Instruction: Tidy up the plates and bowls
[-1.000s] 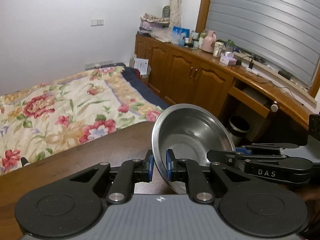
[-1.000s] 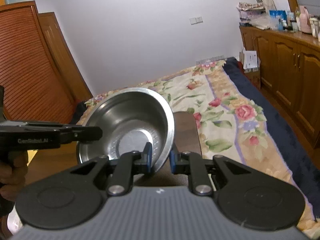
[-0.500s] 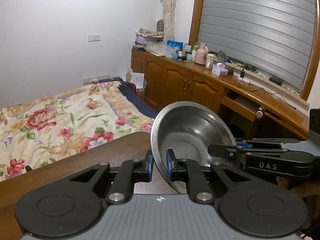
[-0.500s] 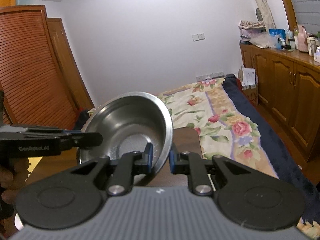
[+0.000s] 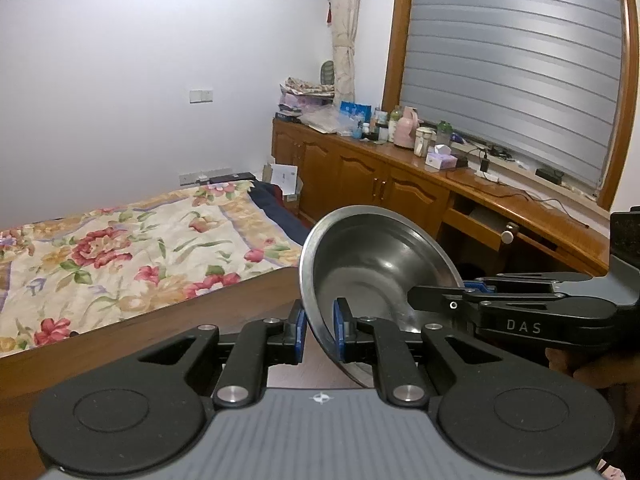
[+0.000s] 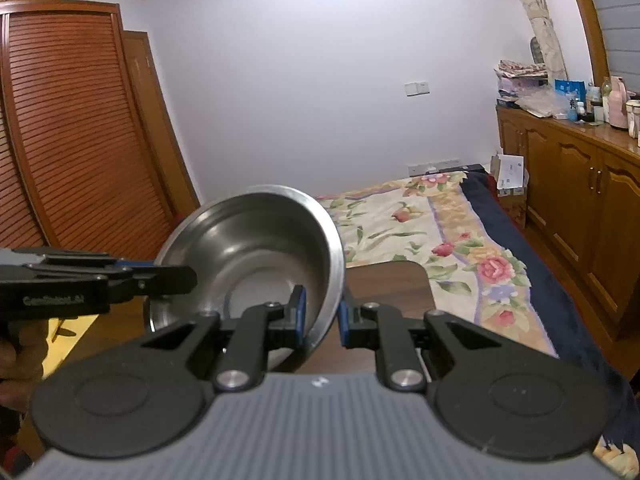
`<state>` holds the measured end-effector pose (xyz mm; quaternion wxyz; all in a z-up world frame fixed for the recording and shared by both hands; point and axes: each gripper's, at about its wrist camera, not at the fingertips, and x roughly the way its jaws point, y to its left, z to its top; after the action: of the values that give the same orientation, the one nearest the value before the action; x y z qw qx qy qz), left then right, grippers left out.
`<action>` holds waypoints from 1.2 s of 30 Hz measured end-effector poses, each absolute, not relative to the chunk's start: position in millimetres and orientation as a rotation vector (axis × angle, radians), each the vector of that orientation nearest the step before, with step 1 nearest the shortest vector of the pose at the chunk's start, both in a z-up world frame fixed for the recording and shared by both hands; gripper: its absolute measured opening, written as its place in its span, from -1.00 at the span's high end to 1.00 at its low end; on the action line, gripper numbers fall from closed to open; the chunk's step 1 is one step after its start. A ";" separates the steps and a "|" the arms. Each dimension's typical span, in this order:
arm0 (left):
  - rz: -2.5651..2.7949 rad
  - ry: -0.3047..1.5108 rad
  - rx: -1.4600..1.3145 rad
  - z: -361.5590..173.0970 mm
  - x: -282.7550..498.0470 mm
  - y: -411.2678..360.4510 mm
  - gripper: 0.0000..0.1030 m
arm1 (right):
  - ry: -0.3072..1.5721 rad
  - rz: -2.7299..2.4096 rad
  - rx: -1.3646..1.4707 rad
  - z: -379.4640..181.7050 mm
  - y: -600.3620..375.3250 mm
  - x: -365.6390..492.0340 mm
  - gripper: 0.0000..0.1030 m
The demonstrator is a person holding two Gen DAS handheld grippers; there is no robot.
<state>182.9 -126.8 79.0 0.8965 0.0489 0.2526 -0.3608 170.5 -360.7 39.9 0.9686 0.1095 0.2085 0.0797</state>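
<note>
A single steel bowl [image 5: 372,264] hangs tilted above the dark wooden table [image 5: 160,328], held from two sides. My left gripper [image 5: 319,330] is shut on its near rim, blue pads either side of the wall. My right gripper [image 5: 464,286] comes in from the right and pinches the opposite rim. In the right wrist view the same bowl [image 6: 248,248] opens toward the camera. There my right gripper [image 6: 321,314] clamps its right rim and my left gripper [image 6: 188,276] grips its left rim. The bowl holds nothing. No plates are in view.
A bed with a floral cover [image 5: 120,248] lies beyond the table's far edge [image 6: 392,284]. A long wooden cabinet [image 5: 380,184] with bottles and boxes on top runs along the right wall under the window. A slatted wardrobe [image 6: 72,140] stands at the left. A hand [image 6: 16,344] holds the left gripper.
Both grippers have risen together with the bowl, and both views have tilted upward. The table and bed sit lower in frame; both grips on the rim are unchanged.
</note>
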 end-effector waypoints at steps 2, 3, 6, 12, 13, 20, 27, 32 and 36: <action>-0.743 0.520 0.103 79.2 176.8 -122.2 0.69 | 0.424 0.168 0.216 39.3 -357.0 168.7 0.64; -0.739 0.521 0.103 78.6 174.0 -119.5 0.69 | 0.427 0.173 0.215 38.3 -355.0 167.7 0.64; -0.729 0.526 0.097 75.0 167.1 -111.7 0.69 | 0.436 0.188 0.207 34.0 -348.9 164.1 0.64; -0.722 0.557 0.086 58.4 158.5 -98.0 0.69 | 0.470 0.205 0.211 17.8 -339.7 161.4 0.64; -0.720 0.562 0.086 54.6 156.8 -96.1 0.69 | 0.476 0.207 0.213 15.0 -338.0 160.5 0.64; -0.704 0.597 0.073 28.1 148.6 -84.0 0.69 | 0.518 0.213 0.190 -4.1 -321.4 152.0 0.64; -0.687 0.640 0.067 4.6 138.3 -69.4 0.69 | 0.556 0.240 0.189 -18.1 -307.0 141.1 0.64; -0.665 0.657 0.077 -9.2 131.3 -60.6 0.68 | 0.567 0.248 0.189 -24.9 -297.8 136.4 0.64; -0.655 0.663 0.073 -14.9 127.4 -57.0 0.68 | 0.567 0.250 0.197 -28.0 -294.3 135.2 0.64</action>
<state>127.4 -57.0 -14.9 0.8928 0.0352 0.3193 -0.3158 135.2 -294.3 -28.0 0.9476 0.0967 0.2785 0.1229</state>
